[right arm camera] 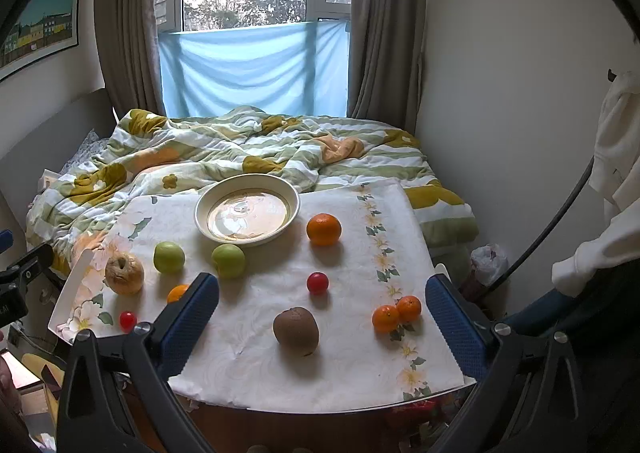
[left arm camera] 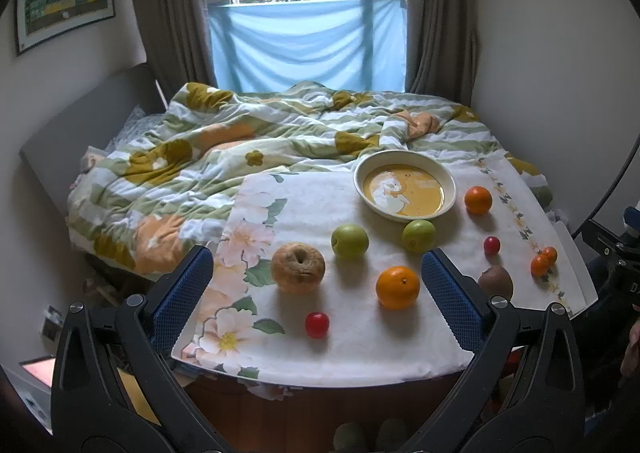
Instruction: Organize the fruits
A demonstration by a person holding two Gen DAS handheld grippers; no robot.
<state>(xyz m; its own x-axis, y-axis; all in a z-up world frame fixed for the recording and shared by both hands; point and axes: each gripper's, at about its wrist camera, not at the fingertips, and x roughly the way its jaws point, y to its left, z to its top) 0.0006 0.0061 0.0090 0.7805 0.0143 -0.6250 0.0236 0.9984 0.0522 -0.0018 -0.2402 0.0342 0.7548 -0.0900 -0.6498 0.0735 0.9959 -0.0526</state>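
1. Both grippers sit at the bottom of their frames with jaws spread wide and nothing between them: the left gripper (left arm camera: 316,285) and the right gripper (right arm camera: 322,313).
2. All the fruit lies loose on the floral cloth (right arm camera: 352,365) covering the table, none of it in a container.
3. Nearest in the right wrist view is one kiwi (right arm camera: 296,331), lower centre, with two small tangerines (right arm camera: 396,313) touching each other to its right.
4. Two cherry tomatoes: one (right arm camera: 317,282) at mid-frame, one (right arm camera: 128,320) at lower left.
5. Two oranges: one (left arm camera: 397,287) at lower centre of the left wrist view, one (right arm camera: 324,229) right of the bowl.
6. One wrinkled, browned apple (right arm camera: 124,274) at left.
7. Two green apples (right arm camera: 169,257) (right arm camera: 228,260) stand just in front of the bowl.
8. The cream bowl (right arm camera: 208,209), upper centre, holds no fruit; its yellow inside bears a printed figure.
9. Beyond lies a bed with a rumpled flowered quilt (right arm camera: 224,145).
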